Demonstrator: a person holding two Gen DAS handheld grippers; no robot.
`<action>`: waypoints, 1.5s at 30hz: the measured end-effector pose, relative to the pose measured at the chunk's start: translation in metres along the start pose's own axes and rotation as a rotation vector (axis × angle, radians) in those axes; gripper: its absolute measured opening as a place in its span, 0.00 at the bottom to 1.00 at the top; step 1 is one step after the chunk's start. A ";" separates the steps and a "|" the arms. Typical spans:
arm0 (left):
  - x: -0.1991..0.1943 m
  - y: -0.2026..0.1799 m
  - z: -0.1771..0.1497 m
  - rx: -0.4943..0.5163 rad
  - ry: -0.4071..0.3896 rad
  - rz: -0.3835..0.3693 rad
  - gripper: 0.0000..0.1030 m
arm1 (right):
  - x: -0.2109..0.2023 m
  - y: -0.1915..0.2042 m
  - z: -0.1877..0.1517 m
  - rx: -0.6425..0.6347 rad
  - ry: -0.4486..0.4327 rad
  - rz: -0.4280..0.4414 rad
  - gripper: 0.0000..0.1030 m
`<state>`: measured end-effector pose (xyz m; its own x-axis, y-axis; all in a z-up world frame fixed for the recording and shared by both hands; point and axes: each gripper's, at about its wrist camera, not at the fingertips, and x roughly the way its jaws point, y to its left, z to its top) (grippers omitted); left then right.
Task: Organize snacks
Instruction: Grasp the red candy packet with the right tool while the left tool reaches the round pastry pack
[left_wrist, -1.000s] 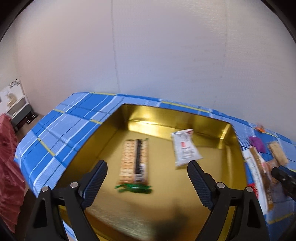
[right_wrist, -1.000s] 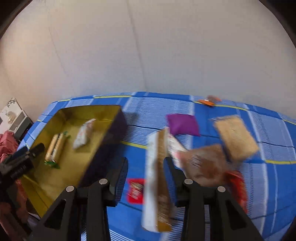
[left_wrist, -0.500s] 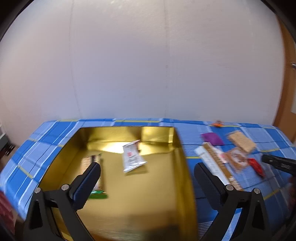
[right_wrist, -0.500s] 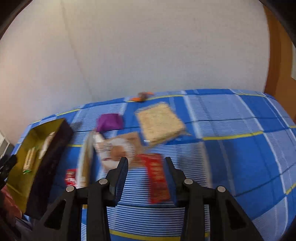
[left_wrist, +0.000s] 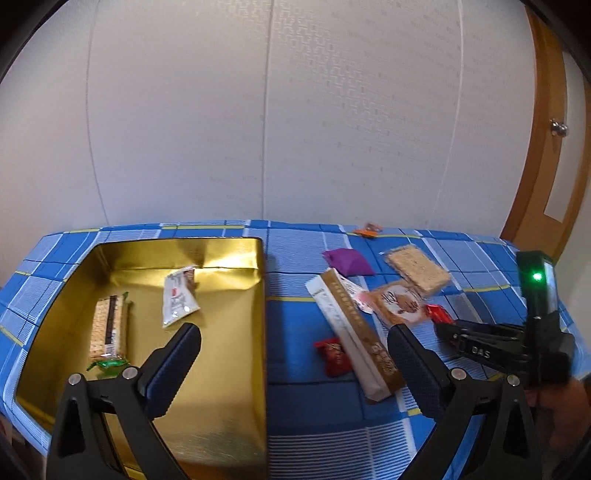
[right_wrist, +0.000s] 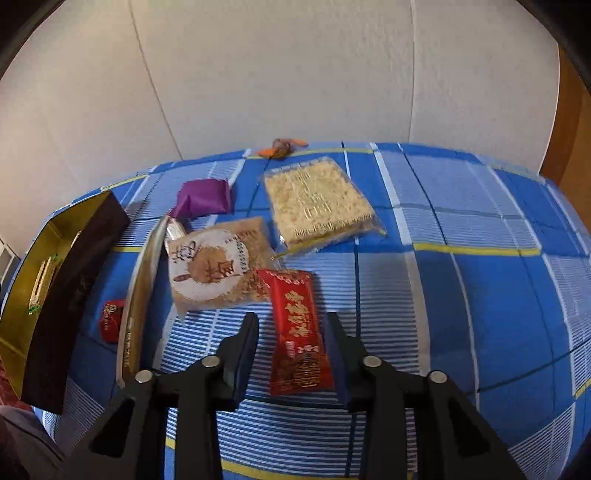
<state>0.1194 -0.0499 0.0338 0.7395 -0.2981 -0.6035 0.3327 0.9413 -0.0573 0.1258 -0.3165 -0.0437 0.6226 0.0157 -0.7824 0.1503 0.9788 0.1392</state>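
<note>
A gold-lined box (left_wrist: 221, 251) sits at the table's left and holds a cracker pack (left_wrist: 109, 328) and a white sachet (left_wrist: 179, 297). My left gripper (left_wrist: 293, 341) is open and empty above the box's right wall. My right gripper (right_wrist: 291, 326) is open and straddles a long red packet (right_wrist: 297, 328) lying on the cloth, without gripping it. The right gripper also shows in the left wrist view (left_wrist: 476, 341). Beside the red packet lie a brown round-label pack (right_wrist: 216, 267), a clear pack of pale cakes (right_wrist: 317, 206), a purple pouch (right_wrist: 203, 197) and a long white-and-gold box (left_wrist: 354, 332).
A small red candy (left_wrist: 332, 356) lies between the box and the long carton. An orange wrapper (right_wrist: 282, 147) sits at the far table edge by the white wall. A wooden door (left_wrist: 550, 147) stands at the right. The blue checked cloth (right_wrist: 461, 277) covers the table.
The left gripper has swung right, from over the box interior to its right wall. The right gripper has moved right and down from the long carton to straddle the red packet.
</note>
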 end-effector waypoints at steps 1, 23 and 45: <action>0.001 -0.003 -0.001 0.006 0.007 -0.006 0.99 | 0.002 -0.002 -0.001 0.009 0.012 0.002 0.27; 0.108 -0.111 0.039 0.301 0.193 0.030 0.99 | -0.014 -0.042 -0.011 0.145 0.038 -0.104 0.25; 0.138 -0.153 0.014 0.496 0.319 -0.119 0.93 | -0.021 -0.061 -0.017 0.231 0.042 -0.045 0.25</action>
<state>0.1789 -0.2376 -0.0293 0.4940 -0.2622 -0.8290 0.6923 0.6955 0.1926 0.0905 -0.3727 -0.0455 0.5791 -0.0140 -0.8151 0.3523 0.9060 0.2347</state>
